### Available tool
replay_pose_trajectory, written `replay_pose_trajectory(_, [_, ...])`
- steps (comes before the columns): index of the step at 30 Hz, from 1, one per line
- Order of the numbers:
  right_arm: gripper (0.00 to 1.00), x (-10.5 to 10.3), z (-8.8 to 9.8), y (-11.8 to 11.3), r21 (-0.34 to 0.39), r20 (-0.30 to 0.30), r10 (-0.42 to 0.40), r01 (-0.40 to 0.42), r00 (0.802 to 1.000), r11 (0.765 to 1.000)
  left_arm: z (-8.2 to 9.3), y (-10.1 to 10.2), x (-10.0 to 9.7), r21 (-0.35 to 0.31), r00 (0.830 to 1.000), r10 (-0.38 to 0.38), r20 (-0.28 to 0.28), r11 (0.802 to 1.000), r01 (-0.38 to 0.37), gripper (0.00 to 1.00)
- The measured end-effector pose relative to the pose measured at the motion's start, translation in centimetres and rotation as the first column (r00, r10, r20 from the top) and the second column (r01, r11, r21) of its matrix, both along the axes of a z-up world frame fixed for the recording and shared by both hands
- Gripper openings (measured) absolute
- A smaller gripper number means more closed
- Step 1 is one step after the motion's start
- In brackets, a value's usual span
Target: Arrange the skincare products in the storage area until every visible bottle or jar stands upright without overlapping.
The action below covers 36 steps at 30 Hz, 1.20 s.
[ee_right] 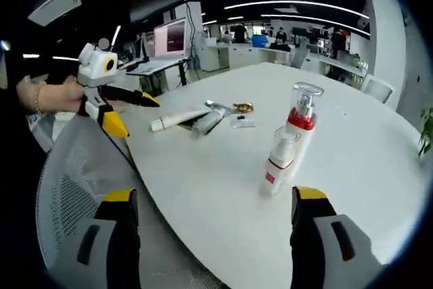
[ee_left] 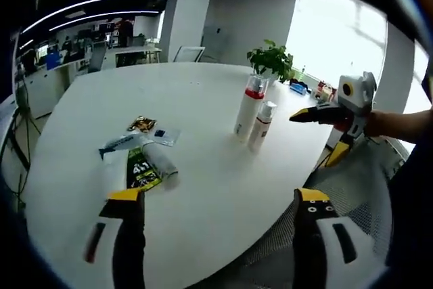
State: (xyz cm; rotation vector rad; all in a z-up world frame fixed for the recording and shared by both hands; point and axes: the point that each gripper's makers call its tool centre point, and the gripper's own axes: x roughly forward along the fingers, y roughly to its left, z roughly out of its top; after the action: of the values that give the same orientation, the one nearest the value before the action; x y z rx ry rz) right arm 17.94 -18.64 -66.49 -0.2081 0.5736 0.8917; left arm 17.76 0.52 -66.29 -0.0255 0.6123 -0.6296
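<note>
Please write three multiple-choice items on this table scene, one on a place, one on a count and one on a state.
1. Where do the two bottles stand relative to each other?
A. side by side, close together
B. at opposite table edges
C. one stacked on the other

2. How many bottles stand upright on the table?
A. one
B. two
C. four

3. In what state are the tubes?
A. upright
B. lying flat
C. held in a gripper

Key: 1 A, the taller bottle and the shorter bottle stand next to each other on the white table. 2 B, just those two are upright. 3 B, the tubes lie on the tabletop, while the left gripper and right gripper are open and hold nothing.
</note>
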Motion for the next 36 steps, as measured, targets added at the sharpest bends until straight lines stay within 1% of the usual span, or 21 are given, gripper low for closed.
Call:
replay_pose_trajectory(2, [0.96,-0.2,0.0,0.1,0.010,-0.008,-0.013,0.013,1.000,1.000,0.4,0.1,-0.3,-0.003,1.000,0.003,-0.008,1.000,-0.003,0.85])
replay_pose_trajectory(4, [0.97,-0.4,0.0,0.1,0.016,-0.012,-0.024,0.024,1.000,1.000,1.0,0.2,-0.5,-0.003,1.000,0.007,0.011,1.000,-0.007,0.87])
replay_pose_trajectory(6, [0.99,-0.7,0.1,0.0,0.023,-0.018,-0.034,0.034,0.999,0.999,1.1,0.4,-0.7,-0.007,1.000,0.012,0.012,1.000,-0.012,0.88])
replay_pose_trajectory(9, [0.99,-0.8,0.3,-0.2,0.020,-0.012,-0.037,0.037,0.999,0.999,1.7,0.7,-1.0,-0.007,1.000,0.022,0.013,1.000,-0.022,0.90])
replay_pose_trajectory(12, [1.00,-0.8,0.7,-0.2,0.042,-0.015,-0.045,0.045,0.999,0.998,2.1,1.1,-1.0,-0.011,0.999,0.035,0.016,0.999,-0.035,0.93])
replay_pose_trajectory(15, [1.00,-0.7,0.6,-0.3,0.038,-0.016,-0.051,0.052,0.999,0.998,2.0,1.5,-1.1,-0.014,0.999,0.045,0.005,0.999,-0.045,0.98])
replay_pose_trajectory(16, [0.99,-0.7,0.6,-0.3,0.039,-0.015,-0.054,0.055,0.998,0.998,2.2,1.6,-1.1,-0.020,0.999,0.047,0.005,0.999,-0.047,0.99])
replay_pose_trajectory(18, [0.99,-0.7,0.6,-0.3,0.039,-0.013,-0.056,0.056,0.998,0.998,2.9,1.5,-1.1,-0.063,0.998,0.052,0.018,0.997,-0.050,0.99])
replay_pose_trajectory(19, [0.99,-0.7,0.5,-0.3,0.038,-0.013,-0.055,0.056,0.998,0.998,2.9,1.6,-1.2,-0.064,0.998,0.053,0.019,0.997,-0.052,0.99])
replay_pose_trajectory(22, [0.99,-0.7,0.5,-0.3,0.035,-0.012,-0.051,0.051,0.999,0.998,2.5,2.0,-1.3,-0.030,0.998,0.060,0.008,0.998,-0.060,0.99])
replay_pose_trajectory(26, [0.99,-0.9,0.3,-0.1,0.019,-0.013,-0.041,0.041,0.999,0.999,2.7,2.0,-1.2,-0.034,0.998,0.065,0.014,0.997,-0.065,0.99])
replay_pose_trajectory(34, [0.99,-1.0,0.1,-0.1,0.019,-0.021,-0.041,0.041,0.999,0.999,2.1,2.6,-1.1,-0.008,0.998,0.064,-0.004,0.998,-0.064,0.99])
replay_pose_trajectory(36, [0.99,-1.1,0.0,-0.1,0.014,-0.026,-0.039,0.040,0.999,0.999,1.7,3.0,-0.8,0.000,0.998,0.064,-0.015,0.998,-0.064,0.99])
